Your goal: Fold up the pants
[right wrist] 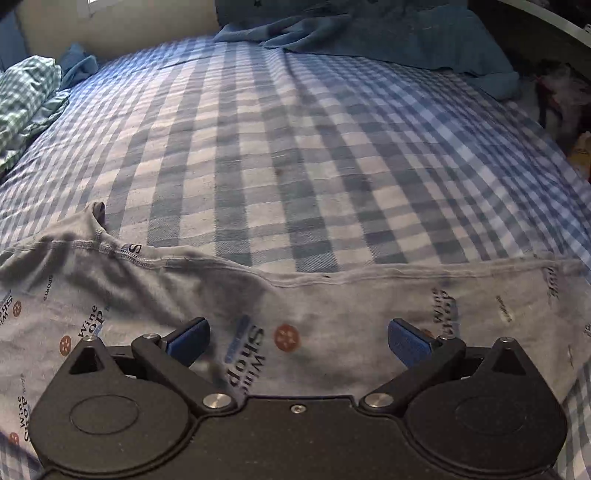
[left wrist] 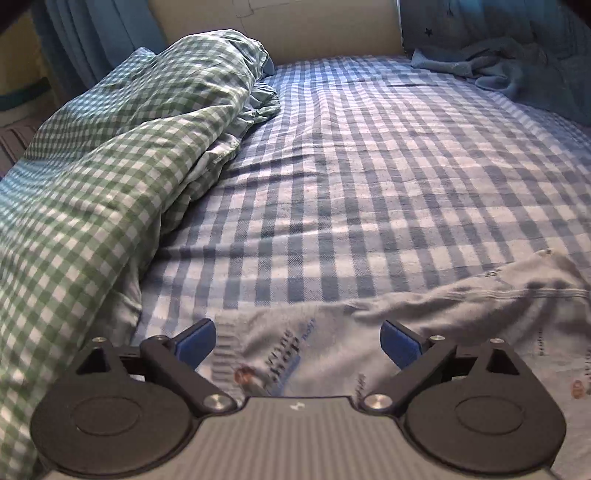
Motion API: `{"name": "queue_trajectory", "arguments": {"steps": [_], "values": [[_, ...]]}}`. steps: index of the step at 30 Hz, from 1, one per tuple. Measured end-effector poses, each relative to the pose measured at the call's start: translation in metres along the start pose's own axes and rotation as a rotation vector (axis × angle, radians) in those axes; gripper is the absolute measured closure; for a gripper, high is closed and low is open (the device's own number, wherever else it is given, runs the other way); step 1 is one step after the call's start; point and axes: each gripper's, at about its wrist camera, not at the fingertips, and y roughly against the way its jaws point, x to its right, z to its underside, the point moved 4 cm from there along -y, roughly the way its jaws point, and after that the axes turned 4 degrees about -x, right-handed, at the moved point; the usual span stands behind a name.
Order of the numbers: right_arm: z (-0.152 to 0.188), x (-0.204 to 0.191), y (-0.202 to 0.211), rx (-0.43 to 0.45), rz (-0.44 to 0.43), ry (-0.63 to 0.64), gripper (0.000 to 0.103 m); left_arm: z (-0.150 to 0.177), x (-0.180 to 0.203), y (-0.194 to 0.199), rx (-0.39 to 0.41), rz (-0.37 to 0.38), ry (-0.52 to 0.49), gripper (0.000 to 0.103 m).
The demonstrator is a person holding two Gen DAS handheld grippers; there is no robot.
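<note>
Light grey pants (right wrist: 332, 306) printed with "Wine Shop" words and orange dots lie flat across the near part of the bed, a stitched hem edge running along their far side. My right gripper (right wrist: 298, 341) hovers over them, open wide, nothing between its blue pads. In the left wrist view the same pants (left wrist: 461, 302) spread from below the gripper toward the right, rumpled there. My left gripper (left wrist: 298, 341) is open too, its blue pads (left wrist: 195, 343) far apart above the printed cloth, holding nothing.
A blue-and-white checked sheet (left wrist: 369, 166) covers the bed. A bunched green checked duvet (left wrist: 110, 155) runs along the left side. Crumpled blue fabric (right wrist: 369, 33) lies at the head of the bed near a beige wall (left wrist: 314, 26).
</note>
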Motion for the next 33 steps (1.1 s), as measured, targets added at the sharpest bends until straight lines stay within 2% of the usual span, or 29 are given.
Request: {"name": "queue_trajectory", "arguments": {"steps": [3,7,10,14,16,20,24,26,29,33], "values": [[0.024,0.006,0.005,-0.030,-0.040,0.011,0.001,0.035,0.026,0.021,-0.038,0.064,0.009,0.002],[0.048,0.036,0.004,-0.096,0.067,0.009,0.001,0.082,0.063,0.027,-0.155,0.046,-0.044,0.002],[0.055,0.082,0.005,-0.108,0.131,-0.010,0.001,0.103,0.083,0.034,-0.203,0.058,-0.043,0.002],[0.059,0.164,0.015,-0.079,0.203,-0.079,0.001,0.110,0.111,0.055,-0.201,0.036,-0.058,0.002],[0.065,0.207,0.021,-0.067,0.199,-0.146,0.001,0.106,0.130,0.065,-0.189,0.026,-0.067,0.002],[0.073,0.275,0.023,-0.036,0.048,-0.280,0.001,0.092,0.181,0.087,-0.166,0.021,-0.096,0.002],[0.068,0.313,0.019,0.026,-0.200,-0.315,0.001,0.069,0.264,0.100,-0.126,0.085,-0.170,0.000],[0.065,0.327,0.011,0.020,-0.305,-0.327,0.001,0.057,0.311,0.103,-0.115,0.136,-0.215,0.000],[0.061,0.337,0.008,0.030,-0.405,-0.330,0.001,0.034,0.388,0.106,-0.098,0.250,-0.283,0.000],[0.053,0.355,0.007,0.056,-0.441,-0.371,0.001,0.006,0.494,0.109,-0.097,0.407,-0.418,0.000]]}}
